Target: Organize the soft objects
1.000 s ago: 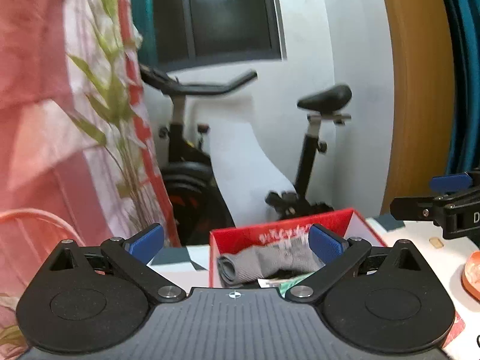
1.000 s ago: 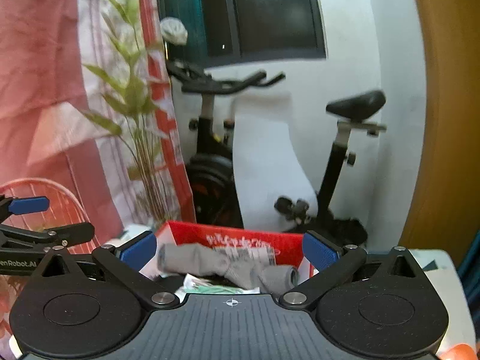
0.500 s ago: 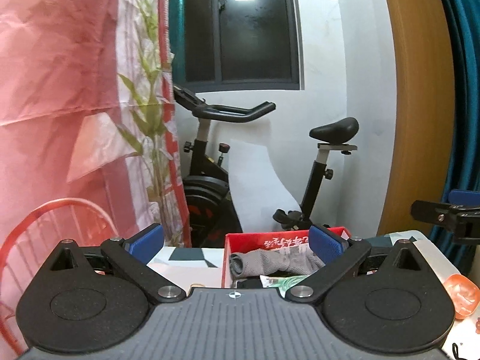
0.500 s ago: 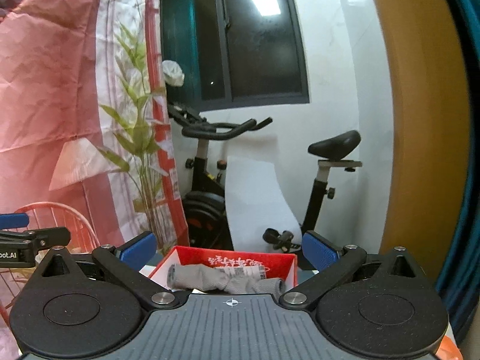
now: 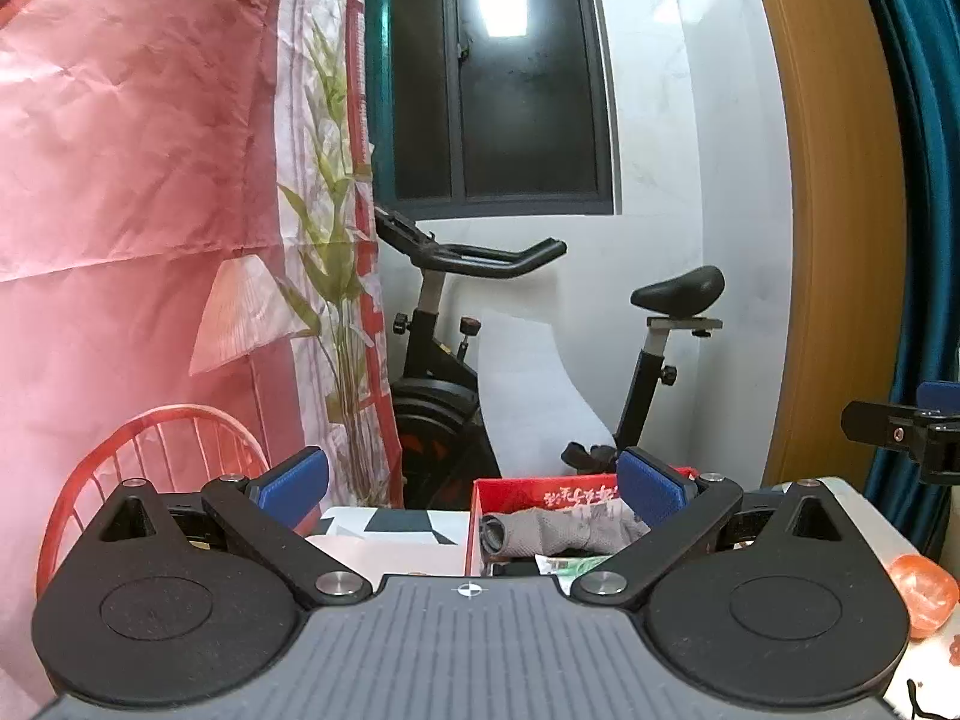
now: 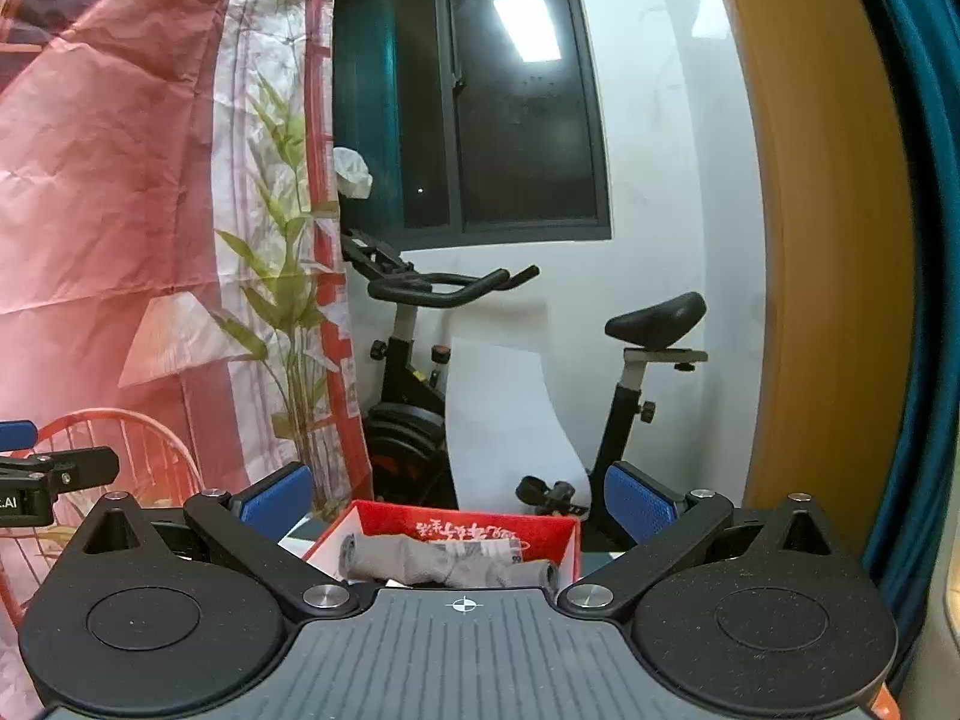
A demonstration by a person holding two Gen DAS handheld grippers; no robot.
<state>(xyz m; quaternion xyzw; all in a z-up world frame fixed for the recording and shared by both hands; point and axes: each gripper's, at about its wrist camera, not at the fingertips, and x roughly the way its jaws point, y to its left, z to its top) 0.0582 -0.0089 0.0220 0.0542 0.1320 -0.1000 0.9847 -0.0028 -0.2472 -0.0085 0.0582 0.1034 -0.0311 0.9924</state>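
A rolled grey sock (image 5: 558,531) (image 6: 447,564) lies in a red cardboard box (image 5: 480,495) (image 6: 456,519) at the table's far edge. My left gripper (image 5: 471,486) is open, held back from the box with nothing between its blue pads. My right gripper (image 6: 459,495) is open too, raised and behind the box, empty. The right gripper's finger (image 5: 882,429) shows at the right edge of the left wrist view, and the left one's finger (image 6: 60,471) at the left edge of the right wrist view.
A white table (image 5: 384,549) carries the box; an orange translucent object (image 5: 921,591) lies at its right. Beyond stand an exercise bike (image 5: 456,360), a red wire chair (image 5: 162,444), a pink curtain (image 5: 132,180), a wooden panel (image 5: 840,240) and a blue curtain (image 5: 924,180).
Both grippers have tilted up and drawn back, so the box and sock sit lower and smaller in both views. Both stay open and empty.
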